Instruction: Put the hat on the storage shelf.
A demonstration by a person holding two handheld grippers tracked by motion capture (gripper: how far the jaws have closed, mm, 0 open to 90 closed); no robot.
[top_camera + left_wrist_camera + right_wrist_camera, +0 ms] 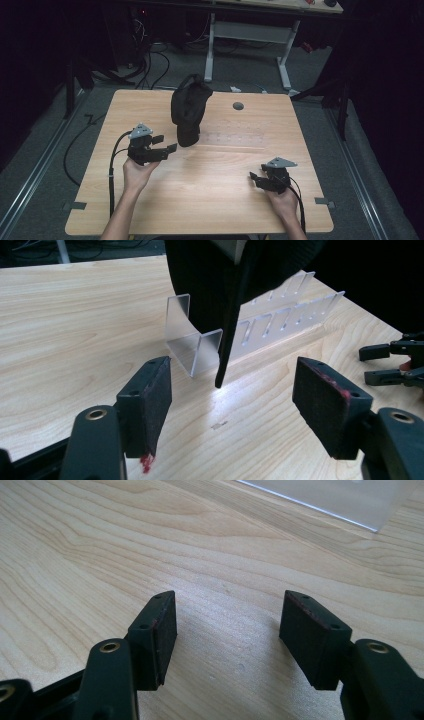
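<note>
High view: dim room, dark all round the table [210, 200]. Black cap [189, 107] standing at far-centre of table, draped over sth; stand under it lost in the dark fabric, clear rack [235, 137] to its right barely visible, just faint pale marks on wood. Cap looks matte black, crown bulging, lower end tapering toward table; no logo readable. Left gripper [165, 145] near-left of cap, jaws apart, tips close to cap's lower end, not touching as far as can be told. Right gripper [256, 179] at near-right, well apart from cap, jaws apart, nothing between. Grey hole [238, 106] in tabletop right of cap.

Left gripper view: cap [215, 285] cut off by top edge, so shape above unreadable; black, smooth, w/ a thin dark strap [225, 355] hanging down, its tip just above or on the wood, can't tell which. Rack [270, 325] clear plastic w/ slots, partly hidden behind cap; left end bent up in a U. Pads [150, 400] wide apart, empty, strap ahead of the gap, not in it. Red smear at lower edge of left pad. Other gripper [395, 362] at right edge, cut off.

Right gripper view: pads [160, 630] spread wide, bare wood between, gripping nothing. Corner of clear rack [350, 500] at top right, cut off by edge; hard to make out beyond a pale sheet w/ bright rim.
</note>
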